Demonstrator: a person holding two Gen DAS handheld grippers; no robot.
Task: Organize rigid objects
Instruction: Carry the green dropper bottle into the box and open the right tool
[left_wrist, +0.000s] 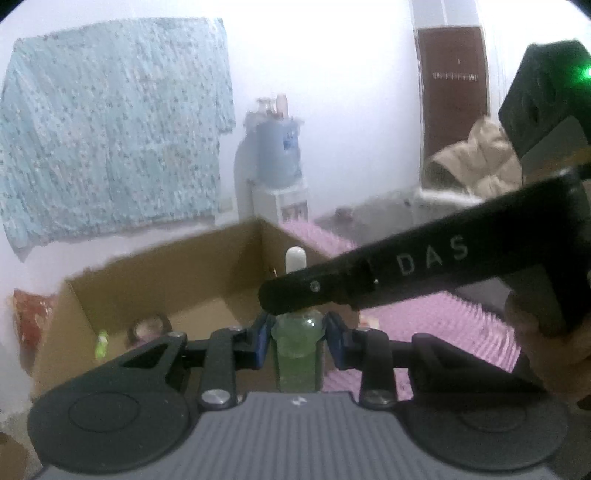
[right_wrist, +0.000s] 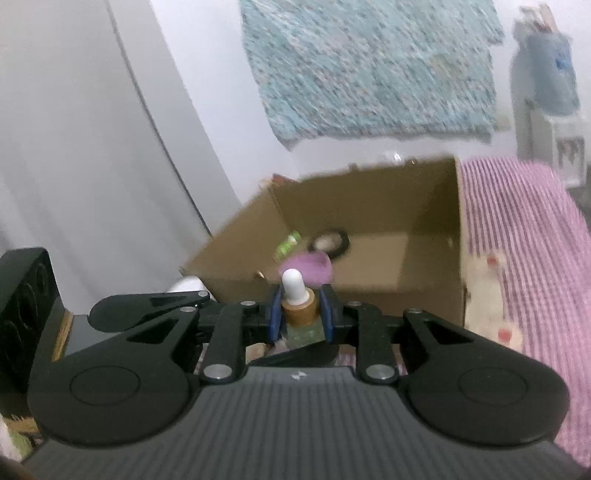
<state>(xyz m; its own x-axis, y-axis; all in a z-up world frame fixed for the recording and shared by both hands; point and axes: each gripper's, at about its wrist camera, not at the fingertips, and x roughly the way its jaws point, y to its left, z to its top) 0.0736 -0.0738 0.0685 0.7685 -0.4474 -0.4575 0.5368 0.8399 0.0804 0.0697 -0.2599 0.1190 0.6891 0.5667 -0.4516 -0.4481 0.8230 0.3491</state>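
Observation:
A green glass dropper bottle (left_wrist: 297, 350) with a bamboo collar and white rubber bulb (right_wrist: 293, 284) is held upright in front of an open cardboard box (left_wrist: 155, 280). My left gripper (left_wrist: 297, 341) is shut on the bottle's green body. My right gripper (right_wrist: 300, 314) is shut on its bamboo collar (right_wrist: 298, 312); its black arm (left_wrist: 424, 273) crosses over the bottle top in the left wrist view. Inside the box (right_wrist: 369, 221) lie a small green item (right_wrist: 288, 243), a black ring-shaped object (right_wrist: 330, 242) and a purple item (right_wrist: 308, 266).
A pink ribbed cloth (right_wrist: 524, 251) covers the surface right of the box. A patterned blue cloth (left_wrist: 110, 129) hangs on the white wall. A water dispenser (left_wrist: 277, 158) stands behind. A beige jacket (left_wrist: 476, 158) lies at the right. A white item (right_wrist: 487, 280) lies on the pink cloth.

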